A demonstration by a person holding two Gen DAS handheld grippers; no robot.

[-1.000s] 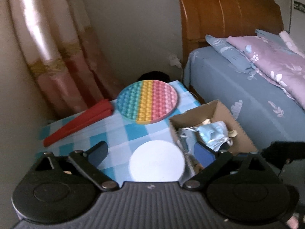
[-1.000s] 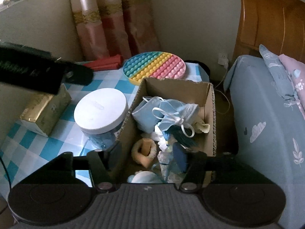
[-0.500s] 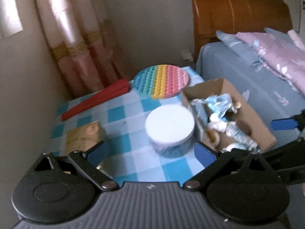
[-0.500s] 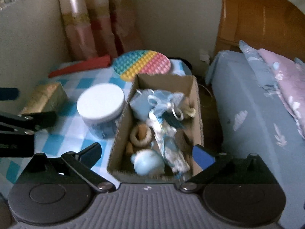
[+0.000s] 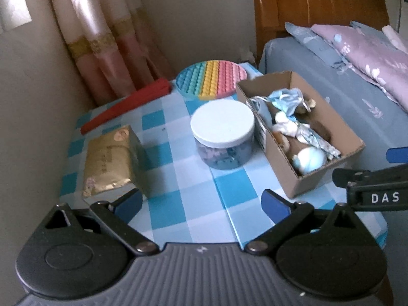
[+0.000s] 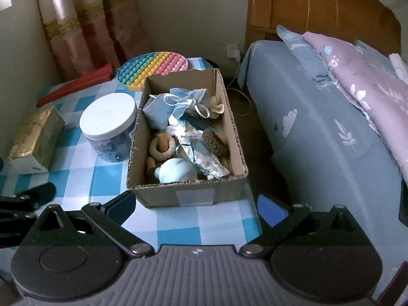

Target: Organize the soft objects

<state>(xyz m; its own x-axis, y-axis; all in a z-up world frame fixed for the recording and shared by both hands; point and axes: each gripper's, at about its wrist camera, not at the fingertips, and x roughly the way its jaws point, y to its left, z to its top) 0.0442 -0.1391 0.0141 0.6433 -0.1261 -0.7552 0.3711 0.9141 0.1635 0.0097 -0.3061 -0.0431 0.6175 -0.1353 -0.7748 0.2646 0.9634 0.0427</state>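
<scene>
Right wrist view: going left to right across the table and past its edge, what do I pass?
Gold foil-wrapped packet → clear jar with a white lid → open cardboard box of soft items → bed with a blue-grey patterned sheet.

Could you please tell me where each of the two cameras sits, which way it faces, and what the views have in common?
Left wrist: rides the left gripper, angled down over the checked table, jaws open and empty; the right gripper enters at the right edge.
Right wrist: rides the right gripper, angled down at the cardboard box with the bed beside it, jaws just opened wide, empty; the left gripper shows at left.
Shared: box, white-lidded jar, rainbow pop-it mat, gold packet, red fan.
</scene>
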